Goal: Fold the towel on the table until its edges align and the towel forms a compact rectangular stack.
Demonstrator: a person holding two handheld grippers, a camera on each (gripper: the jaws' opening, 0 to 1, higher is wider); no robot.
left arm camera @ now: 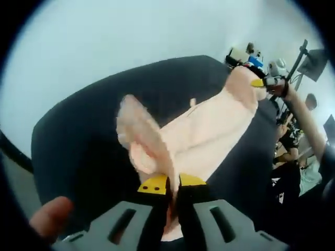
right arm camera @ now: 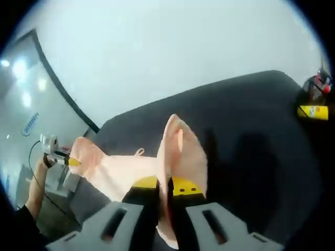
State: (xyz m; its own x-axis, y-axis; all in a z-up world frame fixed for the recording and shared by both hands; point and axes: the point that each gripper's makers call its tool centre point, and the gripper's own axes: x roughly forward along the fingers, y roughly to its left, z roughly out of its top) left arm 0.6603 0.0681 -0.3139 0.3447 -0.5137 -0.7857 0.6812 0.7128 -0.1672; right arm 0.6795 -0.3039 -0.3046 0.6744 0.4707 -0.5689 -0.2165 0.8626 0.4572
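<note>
A pale pink towel [left arm camera: 209,136] hangs stretched above the dark table [left arm camera: 84,136], held at both ends. In the left gripper view, my left gripper [left arm camera: 172,184] is shut on one end, with a flap of cloth [left arm camera: 140,133] standing up above its yellow tips. The far end runs to my right gripper [left arm camera: 258,82], held by a person's arm. In the right gripper view, my right gripper [right arm camera: 165,185] is shut on a bunched corner of the towel [right arm camera: 180,151]. From there the cloth runs left to the left gripper [right arm camera: 72,161].
A thumb [left arm camera: 49,217] shows at the lower left of the left gripper view. People and camera stands [left arm camera: 306,63] crowd past the table's right side. A yellow and red object [right arm camera: 313,107] sits at the table's far right edge [right arm camera: 293,157]. A white wall lies behind.
</note>
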